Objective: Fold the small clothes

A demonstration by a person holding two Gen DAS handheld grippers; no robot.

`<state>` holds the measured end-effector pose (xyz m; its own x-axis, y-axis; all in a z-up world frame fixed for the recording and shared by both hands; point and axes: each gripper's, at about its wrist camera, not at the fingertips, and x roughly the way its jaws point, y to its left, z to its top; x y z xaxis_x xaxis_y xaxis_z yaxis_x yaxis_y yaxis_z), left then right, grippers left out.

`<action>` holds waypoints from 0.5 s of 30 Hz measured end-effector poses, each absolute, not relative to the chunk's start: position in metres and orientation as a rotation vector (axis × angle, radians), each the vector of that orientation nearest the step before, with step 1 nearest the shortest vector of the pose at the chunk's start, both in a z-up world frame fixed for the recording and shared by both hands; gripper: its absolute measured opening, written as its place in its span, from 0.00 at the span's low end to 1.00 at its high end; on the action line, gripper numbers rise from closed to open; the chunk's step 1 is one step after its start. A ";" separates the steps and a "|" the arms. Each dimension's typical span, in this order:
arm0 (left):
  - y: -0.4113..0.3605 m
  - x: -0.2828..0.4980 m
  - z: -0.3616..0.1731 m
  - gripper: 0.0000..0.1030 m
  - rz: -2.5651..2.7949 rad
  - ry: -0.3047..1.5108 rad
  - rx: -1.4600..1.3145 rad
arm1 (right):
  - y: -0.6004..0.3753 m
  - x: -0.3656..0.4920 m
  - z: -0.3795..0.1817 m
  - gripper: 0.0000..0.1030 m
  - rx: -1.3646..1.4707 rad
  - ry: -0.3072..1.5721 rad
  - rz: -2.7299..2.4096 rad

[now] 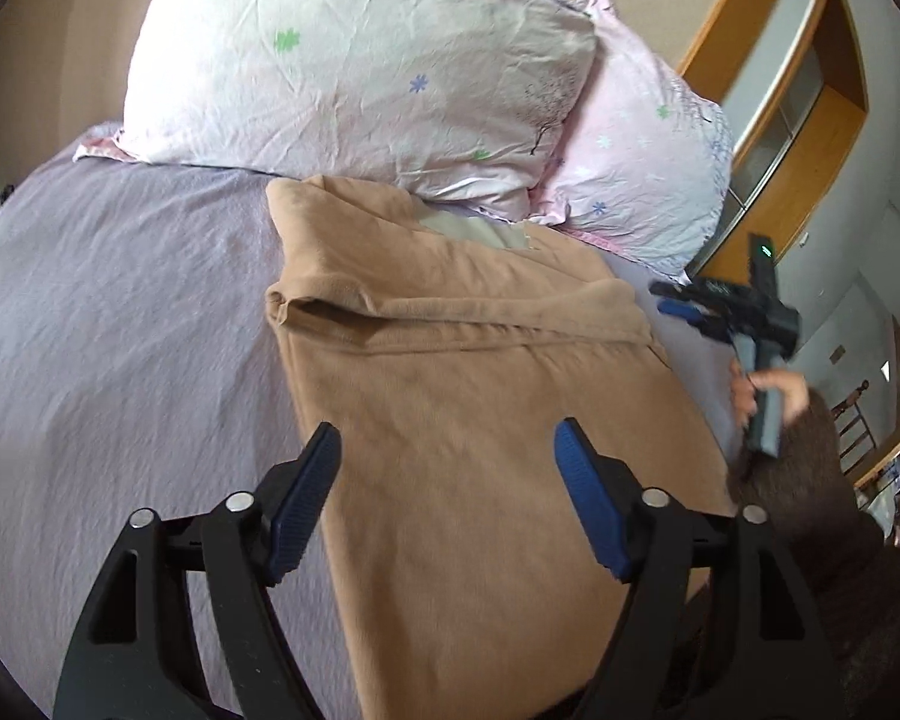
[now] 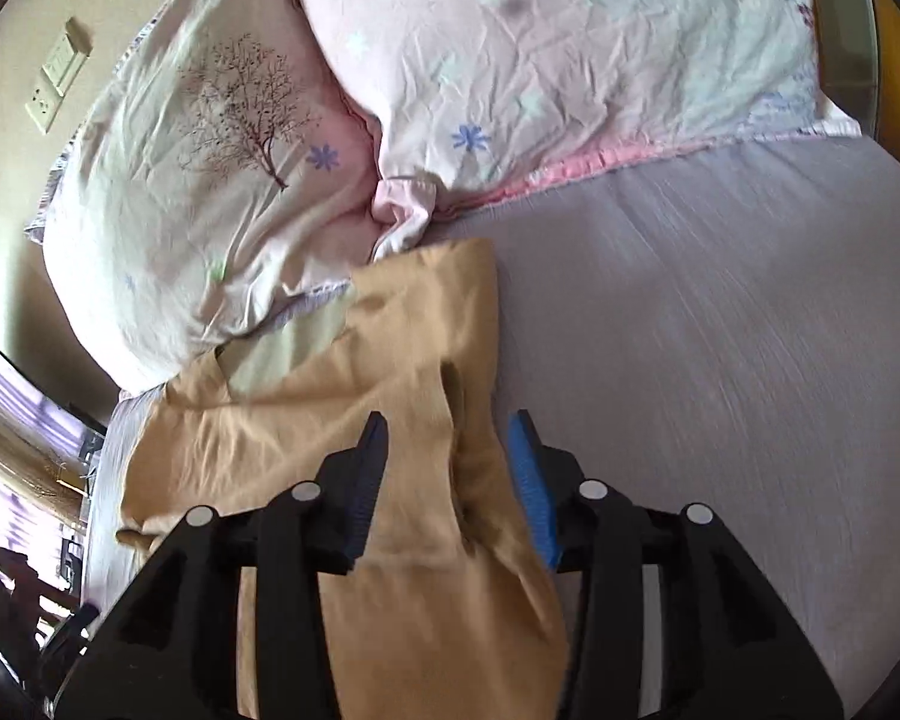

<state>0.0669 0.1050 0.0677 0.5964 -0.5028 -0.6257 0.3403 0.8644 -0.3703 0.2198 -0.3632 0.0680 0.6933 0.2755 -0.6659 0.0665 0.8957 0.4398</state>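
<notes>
- The tan garment (image 1: 462,396) lies spread on the lilac bed sheet (image 1: 120,312), its far end touching the two floral pillows (image 1: 354,72) at about 12 o'clock in the left wrist view.
- One fold looks done: a band of cloth is turned over across the garment's upper part, leaving a rolled edge (image 1: 342,309) that runs from 9 o'clock toward 3 o'clock. A pale patch, perhaps a label or lining (image 1: 480,231), shows just beyond it.
- The left hand-held gripper (image 1: 447,444) has its jaws wide apart and holds nothing; it hovers over the near part of the garment, toward its left side edge.
- The right hand-held gripper (image 2: 450,438) also has its jaws apart, with a raised ridge of tan cloth (image 2: 459,450) between them. Whether the pads touch that cloth I cannot tell; it does not look pinched.
- In the left view the right hand-held gripper sits at 3 o'clock, beside the garment's right edge.
- Judged from the layout, the job is roughly midway: the garment is still long and broad, so at least one more fold, probably bringing a side or the near end over, seems left before it is compact.
- Nothing else waiting to be folded is in view.
</notes>
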 end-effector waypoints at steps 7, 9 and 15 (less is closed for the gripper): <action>0.110 0.050 0.069 0.75 -0.456 0.786 -0.213 | -0.339 0.270 0.052 0.02 0.284 0.881 0.104; 0.112 0.049 0.067 0.75 -0.454 0.790 -0.214 | -0.336 0.263 0.049 0.04 0.193 0.876 0.035; 0.112 0.050 0.059 0.75 -0.476 0.805 -0.234 | -0.359 0.223 0.075 0.24 0.354 0.808 0.090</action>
<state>0.0503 0.1116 0.0588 0.5956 -0.4925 -0.6346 0.3180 0.8700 -0.3768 0.2226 -0.3592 0.0748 0.6904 0.2122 -0.6916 0.0553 0.9377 0.3429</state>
